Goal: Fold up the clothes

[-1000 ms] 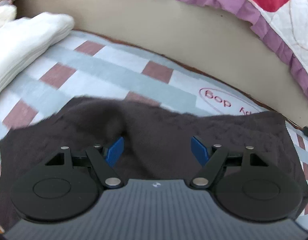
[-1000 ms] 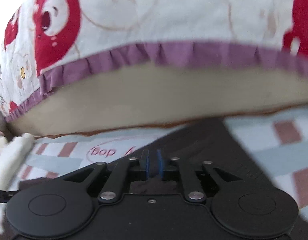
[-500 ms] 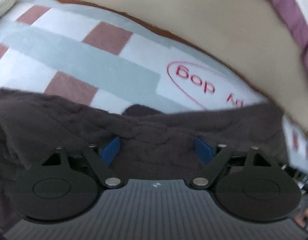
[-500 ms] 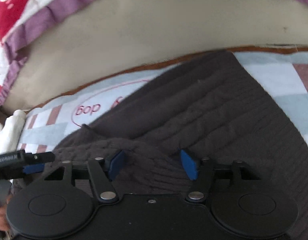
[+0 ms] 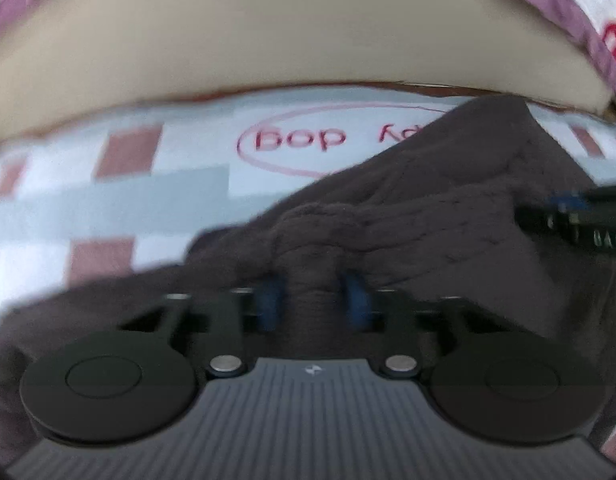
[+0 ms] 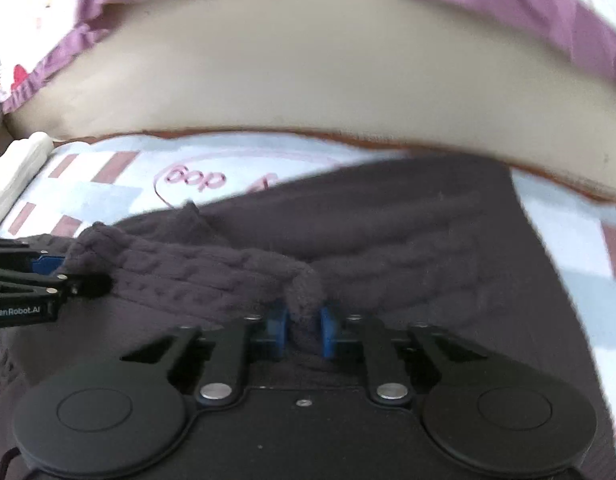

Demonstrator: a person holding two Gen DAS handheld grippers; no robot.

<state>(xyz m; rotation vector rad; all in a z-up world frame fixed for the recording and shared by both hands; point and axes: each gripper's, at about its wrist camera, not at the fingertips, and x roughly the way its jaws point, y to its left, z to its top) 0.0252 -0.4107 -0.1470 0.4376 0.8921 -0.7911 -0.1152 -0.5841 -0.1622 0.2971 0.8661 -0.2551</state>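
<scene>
A dark brown knitted garment (image 5: 447,208) lies on a checked sheet (image 5: 108,208) with red lettering. My left gripper (image 5: 312,300) is shut on a bunched fold of the garment's edge. In the right wrist view the garment (image 6: 387,232) spreads ahead, and my right gripper (image 6: 304,326) is shut on a rolled fold of its edge. The left gripper (image 6: 48,276) shows at the left of the right wrist view, holding the same raised edge. The right gripper (image 5: 579,220) shows at the right edge of the left wrist view.
A beige mattress side (image 6: 308,80) rises behind the sheet, topped by a quilt with a purple frill (image 6: 547,12). A folded white cloth (image 6: 16,176) lies at the far left.
Both grippers were open over the garment half a second ago and have now shut on folds of its edge. The edge between them is lifted and bunched.
</scene>
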